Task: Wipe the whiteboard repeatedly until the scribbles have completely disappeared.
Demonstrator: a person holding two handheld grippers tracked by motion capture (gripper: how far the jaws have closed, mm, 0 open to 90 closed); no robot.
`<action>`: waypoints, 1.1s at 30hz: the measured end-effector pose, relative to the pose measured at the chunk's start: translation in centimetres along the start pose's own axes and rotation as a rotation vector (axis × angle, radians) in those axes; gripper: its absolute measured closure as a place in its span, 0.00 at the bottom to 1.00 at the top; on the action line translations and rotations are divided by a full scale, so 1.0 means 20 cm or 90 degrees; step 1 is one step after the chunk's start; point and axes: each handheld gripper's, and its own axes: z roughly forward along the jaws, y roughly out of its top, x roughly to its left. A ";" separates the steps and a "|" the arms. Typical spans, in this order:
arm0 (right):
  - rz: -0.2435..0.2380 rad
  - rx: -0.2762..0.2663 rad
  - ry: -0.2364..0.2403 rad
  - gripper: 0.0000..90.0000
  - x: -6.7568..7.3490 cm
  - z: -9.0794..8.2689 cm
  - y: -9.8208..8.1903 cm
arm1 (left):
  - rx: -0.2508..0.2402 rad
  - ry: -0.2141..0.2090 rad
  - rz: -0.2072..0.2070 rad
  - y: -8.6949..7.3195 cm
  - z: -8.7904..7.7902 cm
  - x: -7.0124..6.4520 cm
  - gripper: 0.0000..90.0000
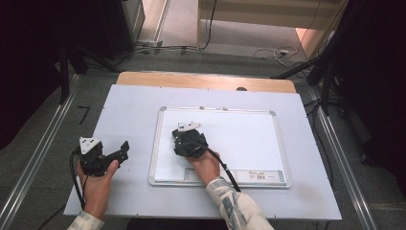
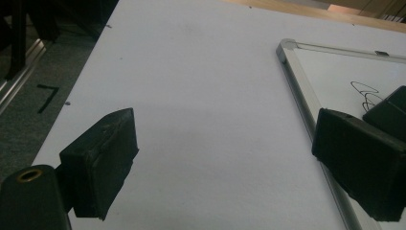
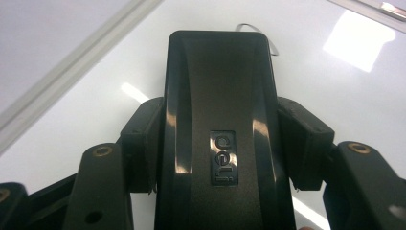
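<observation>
Tongs number two: right tongs (image 3: 218,139) pinching one black eraser (image 3: 220,96) on one whiteboard (image 1: 275,143), left tongs (image 2: 230,163) spread.

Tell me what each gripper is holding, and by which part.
Right gripper clamps a black whiteboard eraser by its long sides. Left gripper holds nothing.

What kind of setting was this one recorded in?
Most likely an indoor recording rig in a lab or workshop, not a home. A white-covered table holds a whiteboard, metal rails run along the grey carpeted floor, and dark curtains with loose cables surround it.
</observation>
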 end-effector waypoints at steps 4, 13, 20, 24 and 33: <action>-0.020 -0.002 0.018 0.42 0.09 0.00 0.00 | 0.000 -0.001 0.001 0.00 0.00 0.00 0.10; -0.042 -0.002 0.035 0.42 0.18 0.01 0.02 | -0.001 -0.002 -0.004 0.00 0.00 0.01 0.10; -0.033 -0.001 0.030 0.42 0.10 0.04 0.05 | -0.004 -0.003 -0.008 0.00 -0.01 0.02 0.10; -0.015 -0.002 0.016 0.42 0.01 0.06 0.07 | -0.004 0.000 -0.011 0.00 -0.02 0.03 0.10; 0.022 0.007 -0.017 0.42 -0.14 0.07 0.08 | -0.003 -0.002 -0.012 0.00 -0.01 0.03 0.10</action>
